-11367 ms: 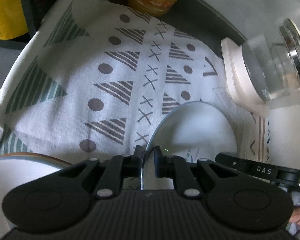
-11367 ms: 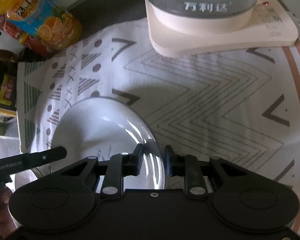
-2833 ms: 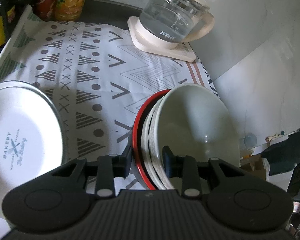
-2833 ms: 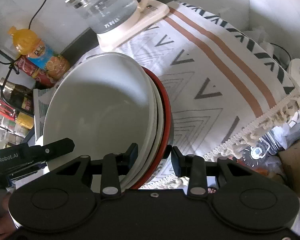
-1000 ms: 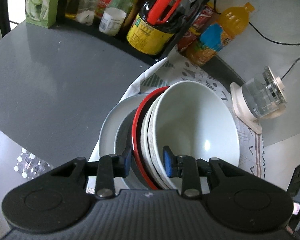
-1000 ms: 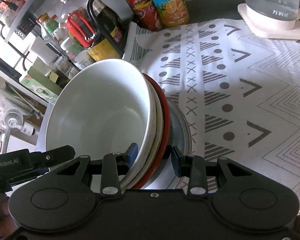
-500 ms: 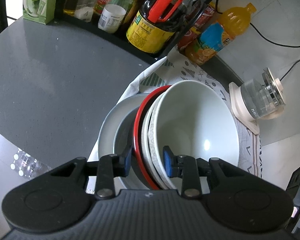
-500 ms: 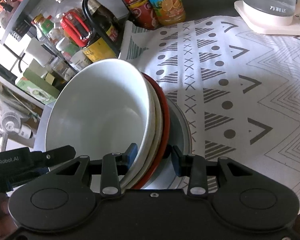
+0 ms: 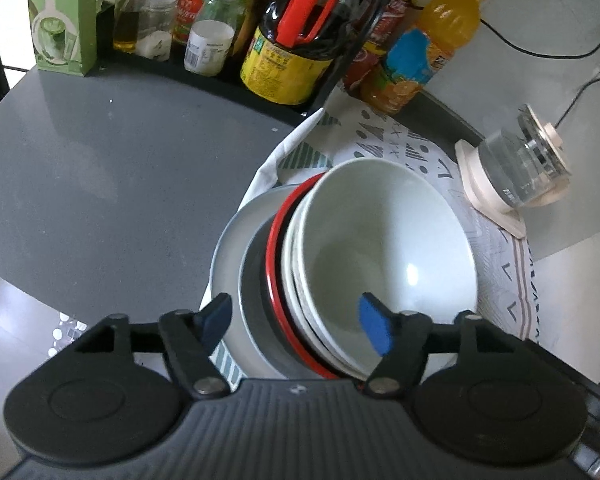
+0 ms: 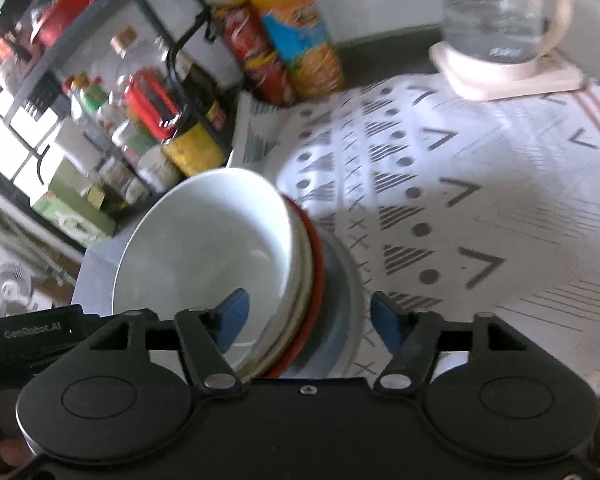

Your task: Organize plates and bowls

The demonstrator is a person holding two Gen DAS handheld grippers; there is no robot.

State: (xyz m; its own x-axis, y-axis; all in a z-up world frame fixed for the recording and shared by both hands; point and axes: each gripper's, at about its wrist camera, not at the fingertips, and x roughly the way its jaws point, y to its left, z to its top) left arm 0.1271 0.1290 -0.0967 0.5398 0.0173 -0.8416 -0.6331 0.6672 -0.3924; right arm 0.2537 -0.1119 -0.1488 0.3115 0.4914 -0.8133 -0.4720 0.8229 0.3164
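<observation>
Bowls (image 9: 384,256), nested on a grey plate (image 9: 236,248), sit between both hand-held grippers' spread fingers: left hand-held gripper (image 9: 296,320) and right hand-held gripper (image 10: 306,316) have just opened, pads clear. Beyond, patterned cloth (image 10: 460,200), then bottles (image 9: 416,52).

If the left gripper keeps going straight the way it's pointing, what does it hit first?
Most likely the stacked bowls: the left gripper has just been opening, and its jaws now straddle the near rims of the white bowl and the red-rimmed bowl without pressing. Depth is hard to judge.
</observation>
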